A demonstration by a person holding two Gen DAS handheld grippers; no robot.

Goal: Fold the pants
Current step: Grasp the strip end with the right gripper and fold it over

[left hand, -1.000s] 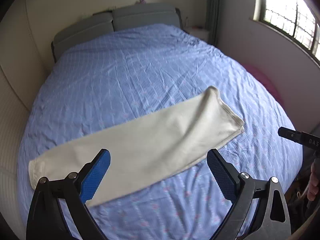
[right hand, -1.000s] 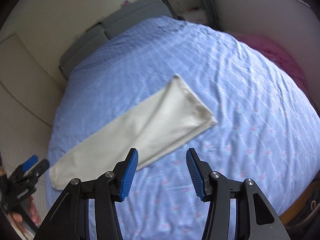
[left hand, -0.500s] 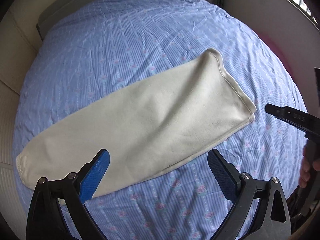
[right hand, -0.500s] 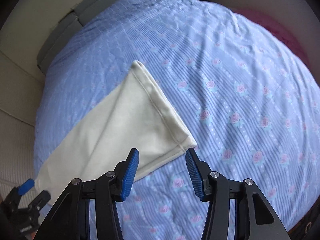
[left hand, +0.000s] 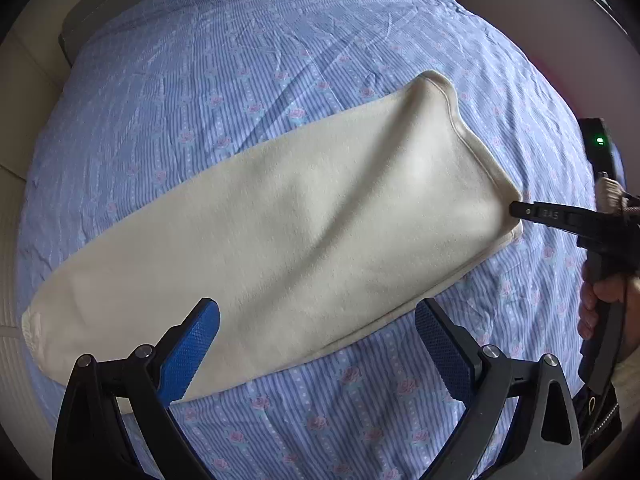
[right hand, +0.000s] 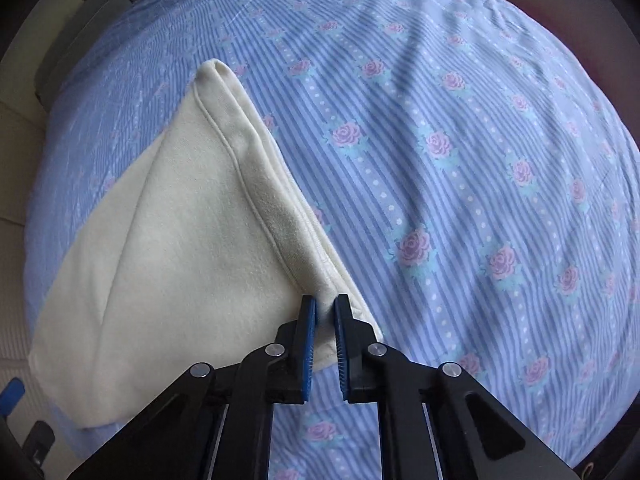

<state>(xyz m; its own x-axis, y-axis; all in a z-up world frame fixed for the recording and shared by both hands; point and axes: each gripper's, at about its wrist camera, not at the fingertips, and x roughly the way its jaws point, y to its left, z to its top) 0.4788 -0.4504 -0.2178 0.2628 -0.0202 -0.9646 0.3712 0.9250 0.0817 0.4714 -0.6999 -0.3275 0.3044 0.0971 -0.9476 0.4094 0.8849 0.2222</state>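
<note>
Cream pants [left hand: 280,232], already folded lengthwise into one long band, lie flat and diagonal on a bed [left hand: 280,40] covered by a blue striped sheet printed with pink roses. Seen from the left wrist, the cuff end sits at the lower left and the wider waistband end at the upper right. The left gripper [left hand: 318,350] hangs above the near long edge of the band, about midway along it; its jaws stand wide apart with blue pads [left hand: 188,356], one over the cloth and the other over bare sheet, neither pressing on the fabric. The right gripper [right hand: 325,344] has just been closing, and its jaws are pinching the near corner of the waistband, where several layers of hem are gathered between the blue pads [right hand: 309,340]. In the left wrist view the same gripper [left hand: 524,211] reaches in from the right edge to that corner, held by a person's hand [left hand: 600,304]. The rest of the pants lie unlifted on the sheet.
</note>
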